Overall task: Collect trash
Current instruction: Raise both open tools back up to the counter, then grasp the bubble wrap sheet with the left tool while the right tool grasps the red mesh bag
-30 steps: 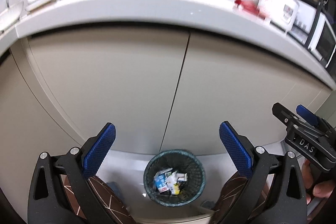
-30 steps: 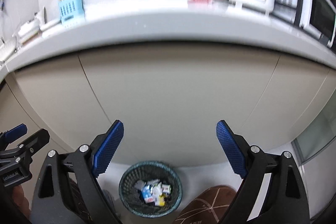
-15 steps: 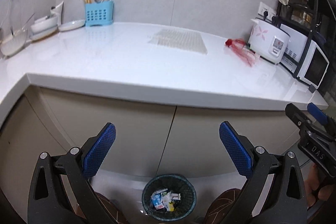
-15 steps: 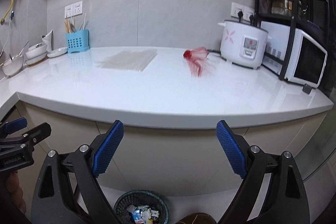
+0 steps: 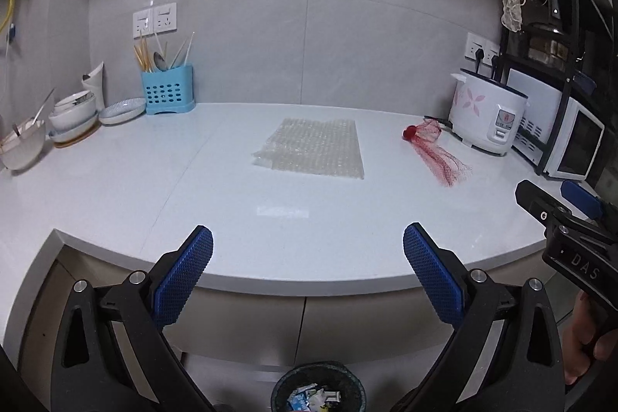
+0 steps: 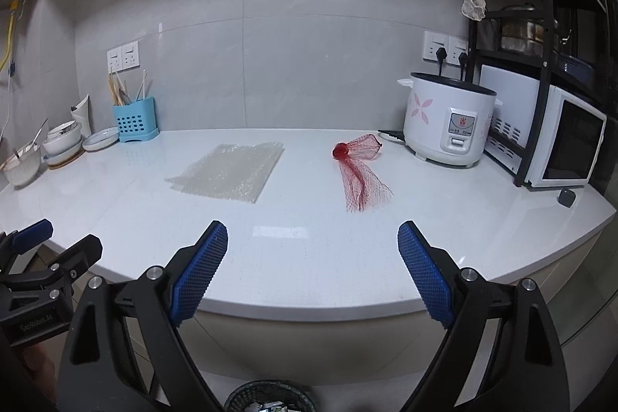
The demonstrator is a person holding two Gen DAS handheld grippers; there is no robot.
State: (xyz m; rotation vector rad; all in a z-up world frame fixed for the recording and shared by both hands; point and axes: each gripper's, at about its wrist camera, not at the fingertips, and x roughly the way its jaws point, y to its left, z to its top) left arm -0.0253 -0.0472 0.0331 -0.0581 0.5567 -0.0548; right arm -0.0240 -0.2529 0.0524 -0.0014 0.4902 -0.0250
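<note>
Right now both my grippers hang in front of the tabletop's point(image 5: 116, 188) near edge, raised a little above it, and each is released with nothing between its blue fingers: the left gripper point(image 5: 308, 250) faces the middle of the tabletop, the right gripper point(image 6: 313, 246) faces a bit further toward the right end. Two pieces of trash lie out on the white surface — a flat sheet of bubble wrap point(image 5: 314, 151) near the middle, somewhat toward the back wall, and a red mesh net bag point(image 6: 357, 170) to its right, its knotted end pointing toward the back and its loose end spread toward the near edge. The two are apart, not touching. Just beyond the net bag, toward the back right corner, stands a white rice cooker point(image 6: 450, 126), and a microwave point(image 6: 560, 145) sits at the right end beside it. At the back left corner I see a blue utensil holder point(image 5: 167, 91) and stacked bowls point(image 5: 71, 116). Below the near edge, on the floor between my left fingers, stands a dark mesh trash bin point(image 5: 317, 389) — it holds some crumpled wrappers.
</note>
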